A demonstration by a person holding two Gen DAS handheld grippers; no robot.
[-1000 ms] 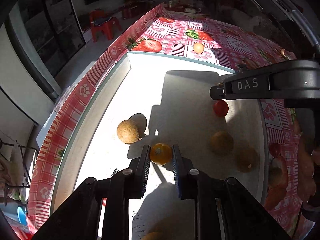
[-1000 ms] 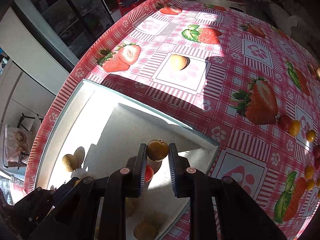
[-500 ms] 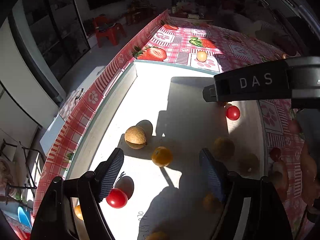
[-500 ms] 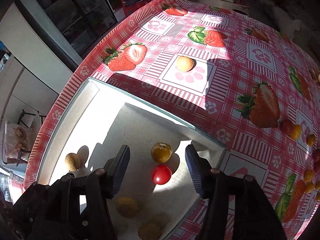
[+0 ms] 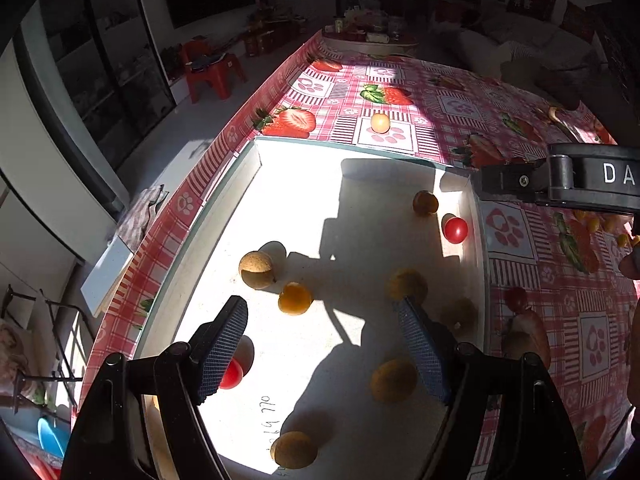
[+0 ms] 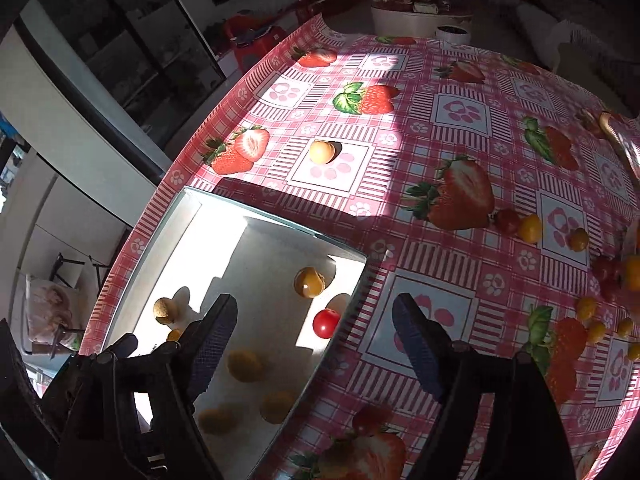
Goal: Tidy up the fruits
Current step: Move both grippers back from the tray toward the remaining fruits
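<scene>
The left gripper (image 5: 322, 344) stands wide, tilted steeply down over the white tray (image 5: 256, 168), with nothing between its pads and nothing touched. The right gripper (image 6: 308, 344) is still opening, its jaws already wide and empty; it hangs over the tray's right rim, one finger above the tray floor and the other above the worktop (image 6: 440, 200).

Counted from the left wrist view, the tray holds nine fruits. Two are red tomatoes: one (image 5: 455, 230) near the right wall, one (image 5: 232, 374) half hidden behind the left finger. An orange fruit (image 5: 295, 299) lies in sunlight near the tray's middle, just beside a tan round fruit (image 5: 256, 270). A brownish fruit (image 5: 425, 203) sits near the far right corner, close to the first tomato. Four more yellowish fruits lie in shadow or at the near edge, and their kind is hard to tell in that light.

Outside the tray, a single pale orange fruit (image 6: 322, 152) rests on the worktop beyond the far wall. To the tray's right, well apart from it, a scatter of small yellow and red fruits (image 6: 530, 228) lies on the strawberry cloth; their number is unclear at the dark edge.
</scene>
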